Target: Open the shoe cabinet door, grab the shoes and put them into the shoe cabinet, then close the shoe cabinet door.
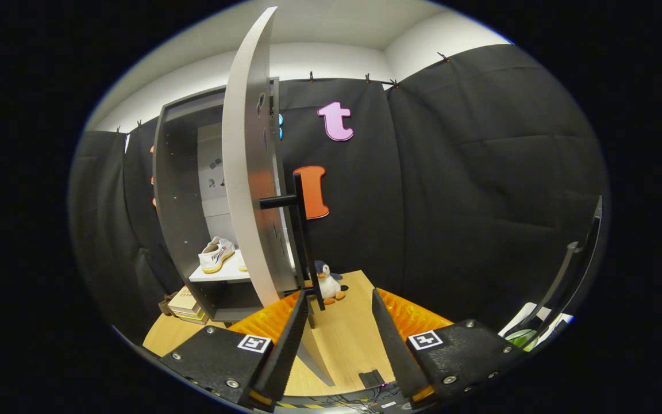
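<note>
Fingers: the gripper has its fingers spread wide with nothing between them but bare floor; the left fingertip sits just beside the lower end of the door handle, and I cannot tell whether it touches.
Cabinet: grey shoe cabinet stands against the black cloth wall, beyond and left of the fingers, its front open.
Door: the cabinet door is swung out toward the camera, seen nearly edge-on, its pale face turned left and its foot reaching the floor by the left finger.
Handle: a long black bar handle runs upright on the door's right side, held off it by a short black post; its lower end is at the left fingertip.
Shoes: a white sneaker with a yellowish sole lies on the white shelf inside the cabinet; a scrap of a second shoe shows just right of it, mostly hidden by the door.
Books: a small stack of books sits on the floor at the cabinet's left foot.
Toy: a plush penguin sits on the floor beyond the fingers, near the wall, just right of the handle.
Floor: light wood floor.
</note>
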Available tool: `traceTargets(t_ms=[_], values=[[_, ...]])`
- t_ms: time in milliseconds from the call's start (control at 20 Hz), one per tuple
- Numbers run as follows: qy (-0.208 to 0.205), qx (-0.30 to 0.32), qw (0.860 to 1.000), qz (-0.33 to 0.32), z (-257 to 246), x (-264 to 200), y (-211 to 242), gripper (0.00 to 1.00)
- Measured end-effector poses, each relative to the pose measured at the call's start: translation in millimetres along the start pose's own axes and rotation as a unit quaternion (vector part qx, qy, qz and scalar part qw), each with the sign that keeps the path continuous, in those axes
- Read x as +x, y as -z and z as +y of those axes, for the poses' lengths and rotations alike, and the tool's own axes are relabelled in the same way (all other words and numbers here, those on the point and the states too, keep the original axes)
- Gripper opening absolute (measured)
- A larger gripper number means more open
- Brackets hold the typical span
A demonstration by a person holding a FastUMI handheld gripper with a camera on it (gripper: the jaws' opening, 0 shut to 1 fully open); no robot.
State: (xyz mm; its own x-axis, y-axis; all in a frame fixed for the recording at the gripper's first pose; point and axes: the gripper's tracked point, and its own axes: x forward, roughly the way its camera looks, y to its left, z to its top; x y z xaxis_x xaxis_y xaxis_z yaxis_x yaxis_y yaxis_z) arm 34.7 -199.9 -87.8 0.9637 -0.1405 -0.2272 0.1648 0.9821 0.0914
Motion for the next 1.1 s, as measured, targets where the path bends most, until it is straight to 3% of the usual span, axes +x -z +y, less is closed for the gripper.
traceTargets(t_ms=[550, 1100], values=[[-0.078, -0.024, 0.996, 0.03, 58, -1, 17, 0.71], [-0.178, -0.038, 0.983, 0.028, 136, 4, 19, 0.72]])
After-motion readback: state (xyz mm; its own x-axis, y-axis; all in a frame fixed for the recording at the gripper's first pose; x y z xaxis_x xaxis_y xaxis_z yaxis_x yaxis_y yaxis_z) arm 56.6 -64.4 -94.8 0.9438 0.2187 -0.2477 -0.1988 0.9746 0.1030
